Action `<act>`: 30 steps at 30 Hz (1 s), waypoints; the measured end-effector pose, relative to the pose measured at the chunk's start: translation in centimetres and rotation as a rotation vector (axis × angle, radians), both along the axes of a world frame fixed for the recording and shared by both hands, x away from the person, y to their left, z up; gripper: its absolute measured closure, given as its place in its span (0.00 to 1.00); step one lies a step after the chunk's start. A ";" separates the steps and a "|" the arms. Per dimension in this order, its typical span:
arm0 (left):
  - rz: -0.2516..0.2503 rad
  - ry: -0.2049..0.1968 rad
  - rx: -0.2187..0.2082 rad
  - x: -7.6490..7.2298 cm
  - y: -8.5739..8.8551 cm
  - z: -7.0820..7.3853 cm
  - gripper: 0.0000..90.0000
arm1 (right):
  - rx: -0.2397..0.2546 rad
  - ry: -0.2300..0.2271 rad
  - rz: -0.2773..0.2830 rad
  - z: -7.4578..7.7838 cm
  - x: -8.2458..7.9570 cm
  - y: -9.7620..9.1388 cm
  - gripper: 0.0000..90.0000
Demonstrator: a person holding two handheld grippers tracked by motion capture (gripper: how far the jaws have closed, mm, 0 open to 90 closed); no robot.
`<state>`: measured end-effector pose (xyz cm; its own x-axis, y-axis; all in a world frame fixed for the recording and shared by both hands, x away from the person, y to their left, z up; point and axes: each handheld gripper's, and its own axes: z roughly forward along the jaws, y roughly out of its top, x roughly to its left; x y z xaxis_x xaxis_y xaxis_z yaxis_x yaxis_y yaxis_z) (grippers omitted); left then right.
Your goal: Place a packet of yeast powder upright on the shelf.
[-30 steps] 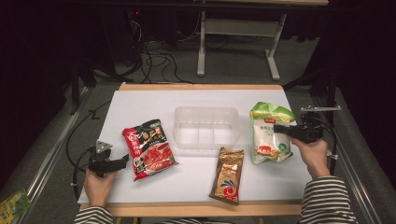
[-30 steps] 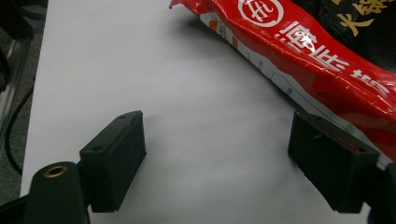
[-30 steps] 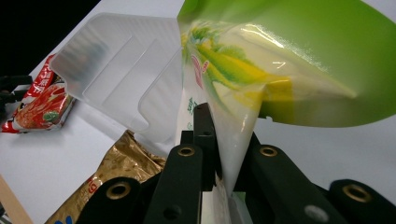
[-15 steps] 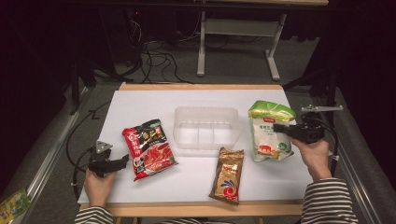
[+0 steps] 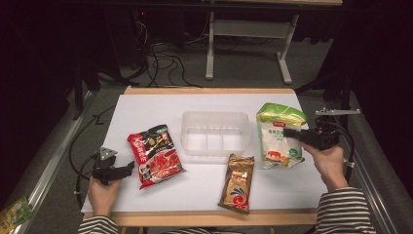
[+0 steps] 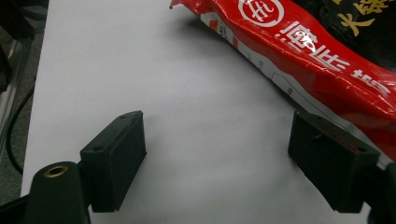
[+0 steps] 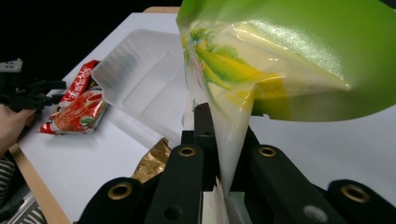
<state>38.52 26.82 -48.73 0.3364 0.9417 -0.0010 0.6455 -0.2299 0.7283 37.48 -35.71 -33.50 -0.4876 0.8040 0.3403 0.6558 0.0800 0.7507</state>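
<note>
Pinching green bag [image 5: 278, 139] edge, right gripper [image 5: 292, 132] jaws clamped; left gripper [image 6: 215, 158] jaws apart over bare table [image 6: 187, 93].

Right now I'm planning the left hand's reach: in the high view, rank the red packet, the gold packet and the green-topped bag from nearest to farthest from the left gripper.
From the left gripper:
1. red packet, just beside its open jaws, left part of the table.
2. gold packet, front centre.
3. green-topped bag, far right, clamped in the right gripper.
</note>
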 end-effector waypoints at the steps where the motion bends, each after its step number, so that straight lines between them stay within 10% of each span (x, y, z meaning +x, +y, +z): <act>1: 0.002 -0.002 -0.002 0.0 0.0 0.0 0.22 | 0.002 -0.002 0.000 0.2 -0.2 0.2 0.97; 30: -0.004 -0.008 0.006 -0.1 -0.1 0.0 0.23 | 0.025 -0.073 0.023 3.6 -1.2 4.6 0.97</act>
<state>38.43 26.71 -48.73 0.3400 0.9404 0.0069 0.6391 -0.2364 0.7319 36.25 -31.10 -29.87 -0.5297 0.7842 0.3233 0.5976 0.0746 0.7983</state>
